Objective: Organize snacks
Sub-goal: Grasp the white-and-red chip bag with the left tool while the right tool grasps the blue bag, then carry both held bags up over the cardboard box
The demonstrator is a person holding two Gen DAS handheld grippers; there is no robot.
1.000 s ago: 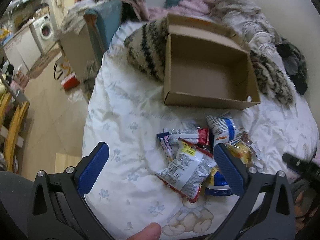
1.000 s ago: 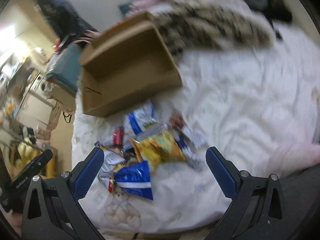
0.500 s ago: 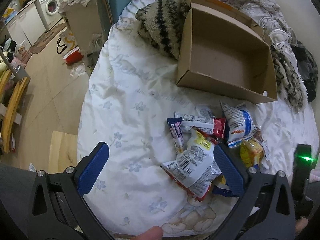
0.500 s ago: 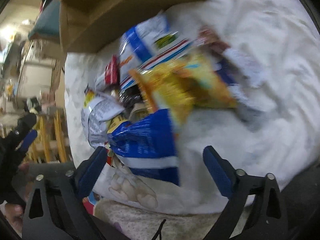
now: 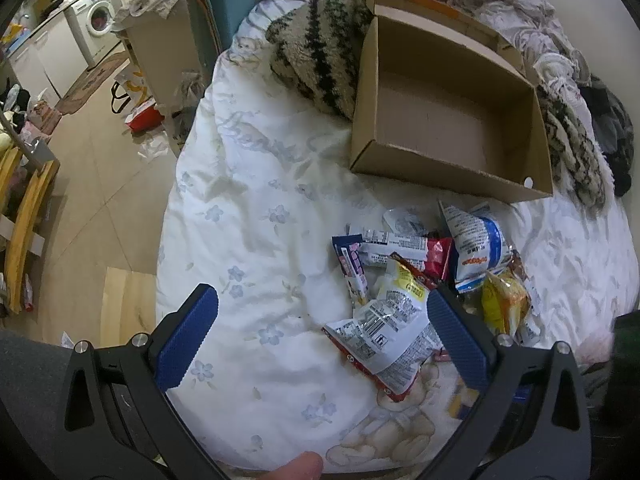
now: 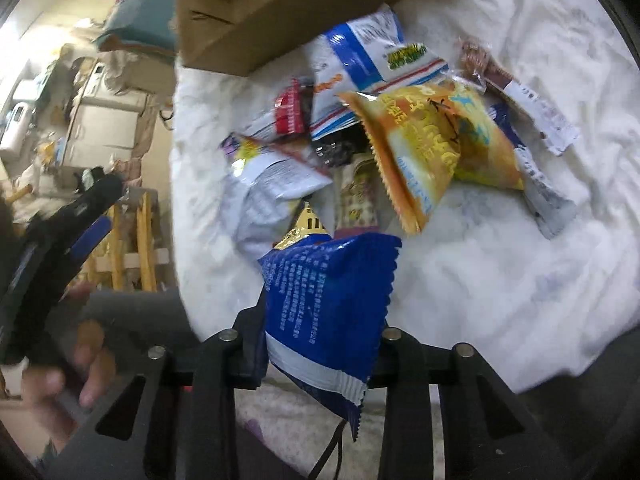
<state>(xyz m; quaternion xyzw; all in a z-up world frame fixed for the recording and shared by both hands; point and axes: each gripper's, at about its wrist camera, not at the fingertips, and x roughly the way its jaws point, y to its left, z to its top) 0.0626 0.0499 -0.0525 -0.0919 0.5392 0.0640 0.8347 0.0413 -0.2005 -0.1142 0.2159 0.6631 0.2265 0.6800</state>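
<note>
Right gripper (image 6: 320,336), jaws just closed, clamps the glossy blue foil snack packet (image 6: 326,300) at the pile's near edge, long axis toward the brown cardboard box (image 6: 280,20); left gripper (image 5: 320,336) gapes wide, empty.

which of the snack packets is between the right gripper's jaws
The dark blue foil packet with a white stripe: it sits between the right gripper jaws, which have just been closing on it. The yellow-orange packet and others lie farther off on the white quilt.

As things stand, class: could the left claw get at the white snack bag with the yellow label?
Probably yes. The left claw is open and hangs just above the white snack bag, which lies on top of the pile against the claw's right finger; nothing covers it.
</note>
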